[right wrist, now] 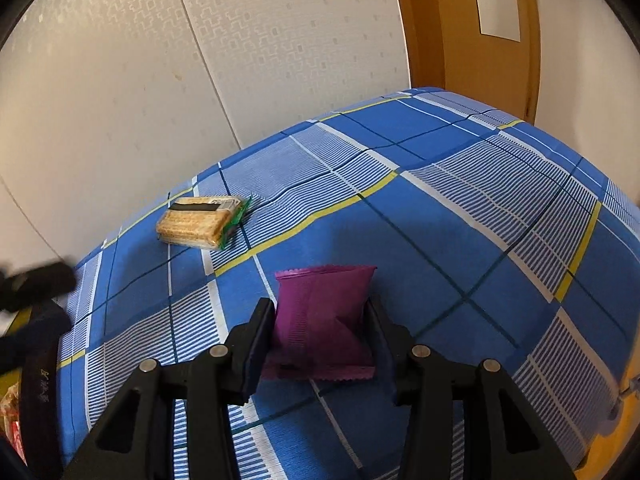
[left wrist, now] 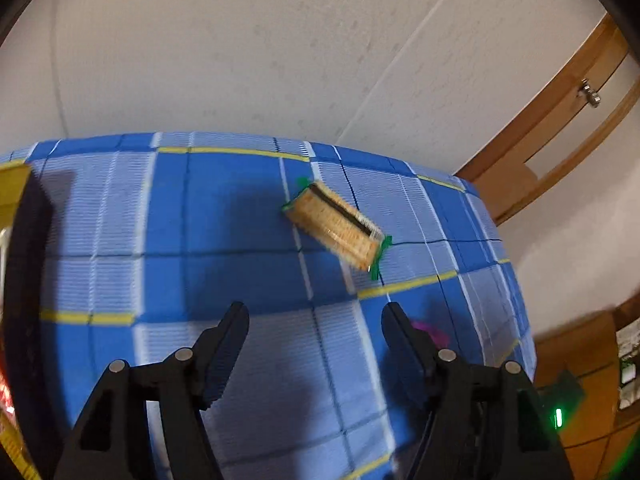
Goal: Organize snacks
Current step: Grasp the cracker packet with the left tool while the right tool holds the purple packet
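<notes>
A clear pack of crackers with green ends (left wrist: 335,226) lies on the blue plaid cloth (left wrist: 224,216); it also shows in the right wrist view (right wrist: 199,222) at the far left. My left gripper (left wrist: 314,320) is open and empty, a short way in front of the crackers. A purple snack pouch (right wrist: 324,320) sits between the fingers of my right gripper (right wrist: 320,316), which is shut on it, just above or on the cloth (right wrist: 460,220). A bit of purple (left wrist: 430,330) shows behind the left gripper's right finger.
A black curved container edge (left wrist: 24,280) with yellow and red packets stands at the left; it also shows in the right wrist view (right wrist: 36,392). A blurred dark shape (right wrist: 36,284) is at the left. Wallpapered walls and a wooden door (right wrist: 480,40) lie behind.
</notes>
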`<state>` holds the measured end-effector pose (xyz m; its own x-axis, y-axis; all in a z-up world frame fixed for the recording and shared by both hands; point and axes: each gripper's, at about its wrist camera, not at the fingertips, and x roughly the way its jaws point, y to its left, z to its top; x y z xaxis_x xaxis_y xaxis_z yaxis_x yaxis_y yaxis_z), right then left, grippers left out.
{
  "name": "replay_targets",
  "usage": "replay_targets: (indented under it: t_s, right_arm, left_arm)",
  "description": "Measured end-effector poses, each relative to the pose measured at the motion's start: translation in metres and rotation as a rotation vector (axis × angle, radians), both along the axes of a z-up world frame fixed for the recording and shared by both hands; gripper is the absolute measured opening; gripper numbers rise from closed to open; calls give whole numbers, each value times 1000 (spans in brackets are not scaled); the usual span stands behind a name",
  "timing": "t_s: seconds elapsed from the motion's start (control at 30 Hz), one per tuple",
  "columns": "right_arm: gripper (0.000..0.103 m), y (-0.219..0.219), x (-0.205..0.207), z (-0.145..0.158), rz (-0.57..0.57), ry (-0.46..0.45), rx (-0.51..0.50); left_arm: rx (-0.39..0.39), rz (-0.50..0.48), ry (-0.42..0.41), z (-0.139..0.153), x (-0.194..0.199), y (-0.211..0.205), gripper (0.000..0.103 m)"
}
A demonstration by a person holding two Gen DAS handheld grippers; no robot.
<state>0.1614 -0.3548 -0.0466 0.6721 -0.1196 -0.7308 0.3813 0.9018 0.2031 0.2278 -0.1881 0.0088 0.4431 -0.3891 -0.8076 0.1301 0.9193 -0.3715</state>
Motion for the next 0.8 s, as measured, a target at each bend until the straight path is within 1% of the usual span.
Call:
replay_targets:
  t_s: [0.07, 0.17, 0.23, 0.4, 0.5, 0.6, 0.63, 0.7, 0.8]
  right_arm:
    - [48, 0, 0, 0, 0, 0, 1]
    - [48, 0, 0, 0, 0, -2, 4]
    - [48, 0, 0, 0, 3, -2, 4]
    - [48, -1, -1, -1, 7, -4, 8]
    - [48, -3, -1, -1, 6, -10, 17]
    - [48, -2, -1, -1, 4, -10, 15]
    - [47, -2, -1, -1, 1, -11, 18]
    - [46, -4, -2, -1, -10, -9, 13]
    - [46, -8, -2, -1, -27, -14, 22]
  left_arm:
    - [3, 0, 11, -2, 14, -16, 70]
    - [-23, 36, 58, -8, 35, -32, 70]
    - [-21, 64, 89, -13, 48, -43, 70]
    - [46, 65, 119, -21, 77, -69, 71]
    - [127, 88, 107, -24, 94, -79, 71]
    - [248, 39, 106, -31, 106, -91, 72]
    - [296, 13, 111, -36, 107, -93, 74]
    - [273, 7, 78, -37, 102, -84, 74]
    - [196, 45, 89, -41, 90, -54, 74]
